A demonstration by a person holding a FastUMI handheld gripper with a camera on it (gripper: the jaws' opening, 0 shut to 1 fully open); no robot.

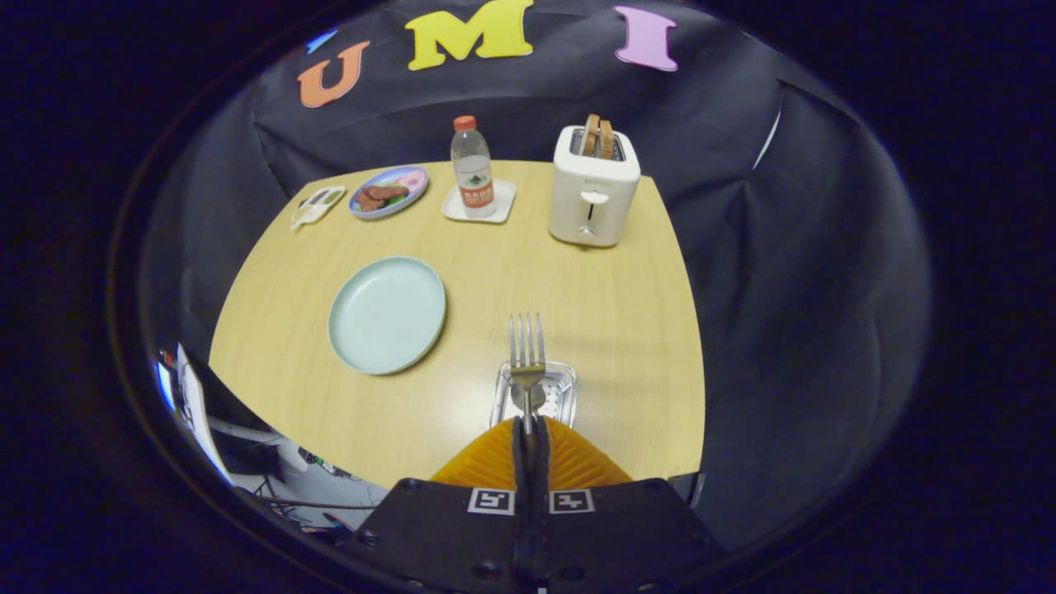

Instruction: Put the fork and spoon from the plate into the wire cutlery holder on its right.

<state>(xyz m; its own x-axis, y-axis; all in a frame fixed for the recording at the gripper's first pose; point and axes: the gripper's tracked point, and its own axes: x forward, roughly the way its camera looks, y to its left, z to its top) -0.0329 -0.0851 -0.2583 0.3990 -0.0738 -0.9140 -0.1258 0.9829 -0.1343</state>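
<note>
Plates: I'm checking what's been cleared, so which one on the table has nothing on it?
The pale green plate, just left of the fork that the gripper is shut on; the far plate beside the bottle holds food.

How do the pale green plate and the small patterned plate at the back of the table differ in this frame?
The pale green plate is bare, while the patterned plate carries dark food. The green one is plain and looks larger; the patterned one has a blue rim and pink decoration. The green plate lies nearer the claw, left of the wire holder; the patterned one sits far back beside the bottle. Both are round and rest flat on the table. The claw is shut on the fork.
</note>
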